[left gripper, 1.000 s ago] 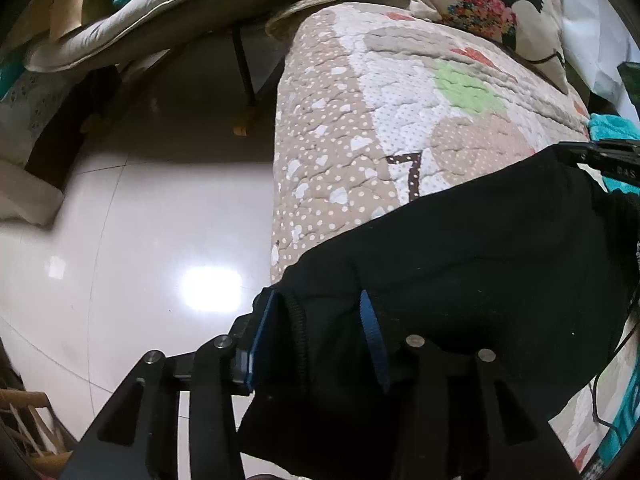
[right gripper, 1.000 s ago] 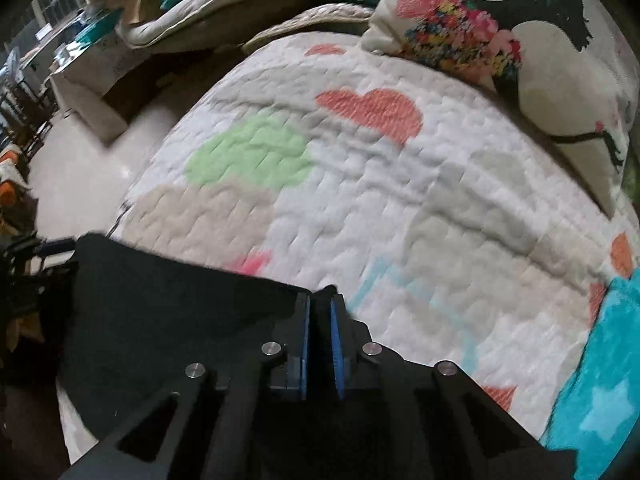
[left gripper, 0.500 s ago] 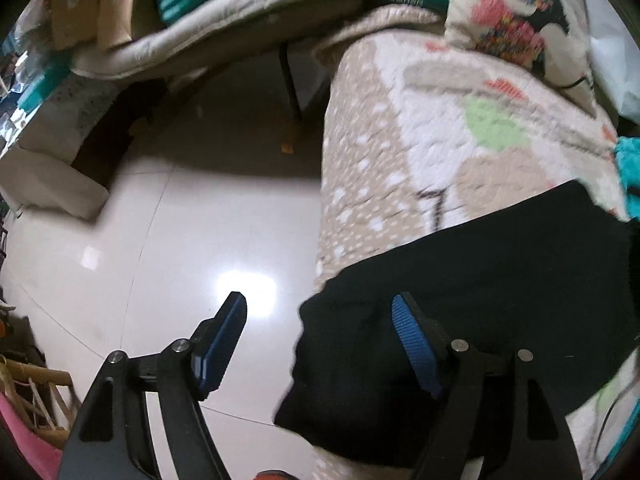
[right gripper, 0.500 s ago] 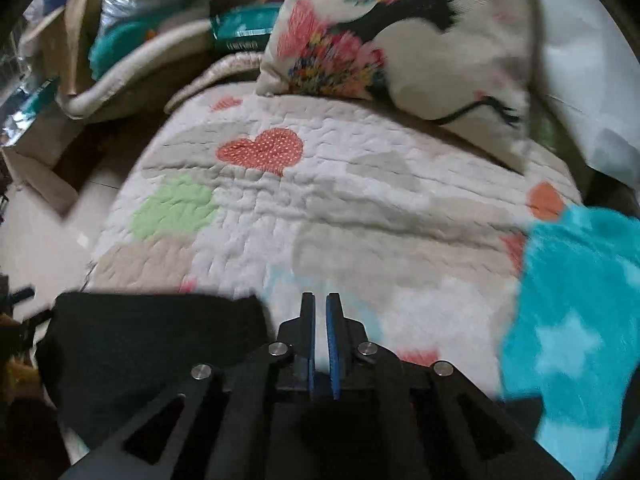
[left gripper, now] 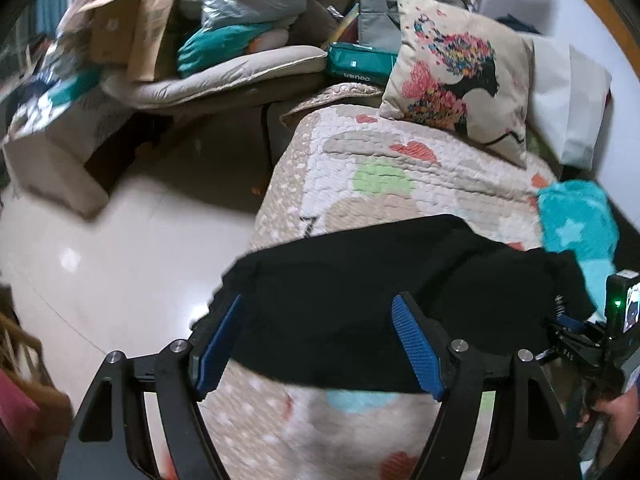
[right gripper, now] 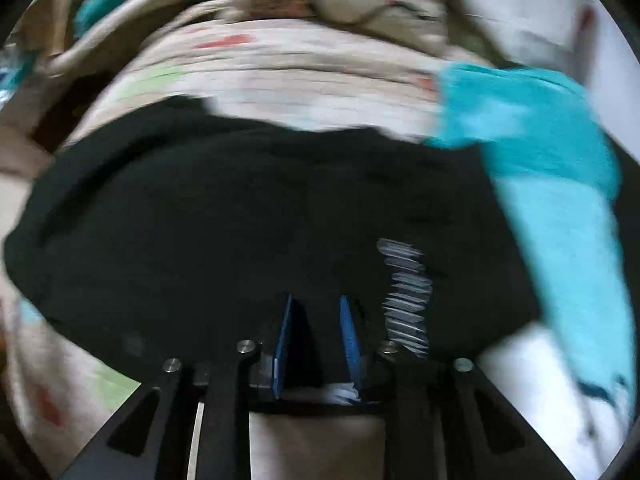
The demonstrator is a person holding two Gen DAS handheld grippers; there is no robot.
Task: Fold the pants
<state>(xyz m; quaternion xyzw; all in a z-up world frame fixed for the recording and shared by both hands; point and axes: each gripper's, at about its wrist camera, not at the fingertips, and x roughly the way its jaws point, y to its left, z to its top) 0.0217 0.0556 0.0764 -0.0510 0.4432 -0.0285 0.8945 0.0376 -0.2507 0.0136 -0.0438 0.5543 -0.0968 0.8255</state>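
Note:
The black pants (left gripper: pixel 380 280) lie folded across the patterned quilt (left gripper: pixel 380 168) on the bed, with one end at the bed's left edge. My left gripper (left gripper: pixel 318 344) hovers above them, open wide, with nothing between its blue pads (left gripper: pixel 416 350). In the blurred right wrist view the pants (right gripper: pixel 240 220) fill the middle, with a white printed strip (right gripper: pixel 406 292) on them. My right gripper (right gripper: pixel 316 340) is over the cloth and its jaws are opening; the pads stand apart and do not pinch the cloth. The right gripper's body (left gripper: pixel 592 340) shows at the right edge of the left wrist view.
A floral cushion (left gripper: pixel 456 76) and a white pillow (left gripper: pixel 568 96) lean at the bed's head. A teal star blanket (left gripper: pixel 576 228) lies beside the pants on the right. Left of the bed are shiny floor (left gripper: pixel 120 248), boxes (left gripper: pixel 120 28) and a loaded chair (left gripper: pixel 224 76).
Left gripper let go of the pants' edge, opened wide and rose. Right gripper, shut a second ago, swung back over the pants and its jaws have parted.

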